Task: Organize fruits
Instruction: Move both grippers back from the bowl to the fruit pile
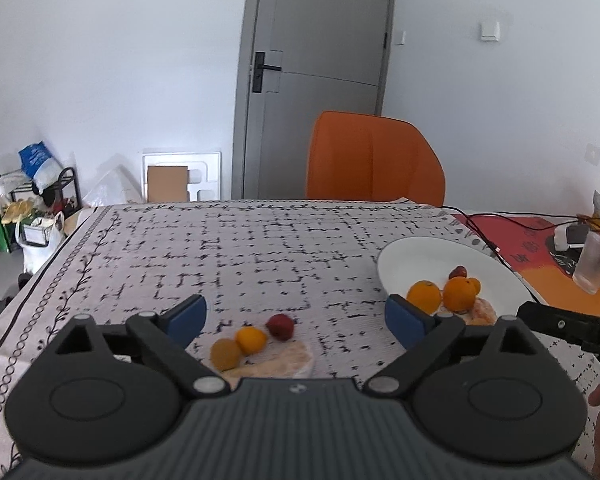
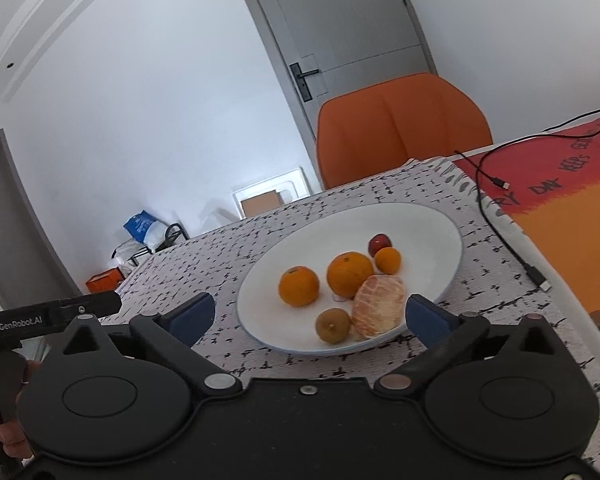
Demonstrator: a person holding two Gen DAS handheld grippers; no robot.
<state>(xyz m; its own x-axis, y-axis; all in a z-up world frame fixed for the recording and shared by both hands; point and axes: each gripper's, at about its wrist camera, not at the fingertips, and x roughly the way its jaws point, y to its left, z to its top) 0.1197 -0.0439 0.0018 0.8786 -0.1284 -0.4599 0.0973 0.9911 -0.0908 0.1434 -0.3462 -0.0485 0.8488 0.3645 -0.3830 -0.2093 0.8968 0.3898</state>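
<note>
Right wrist view: our right claw (image 2: 310, 316) gapes wide, gripping nothing — oranges (image 2: 350, 274) sit on the white plate (image 2: 440, 236). Our left claw (image 1: 296, 316) spreads empty over loose fruits (image 1: 251, 340) on the surface (image 1: 260, 248).

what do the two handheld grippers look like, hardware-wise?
Both match: matte black linkage arms with silver pivot pins, round black discs, ribbed housing, blue pads on the fingers. Left gripper, right gripper. The left one's side reads "GenRobot.AI" in white.
</note>
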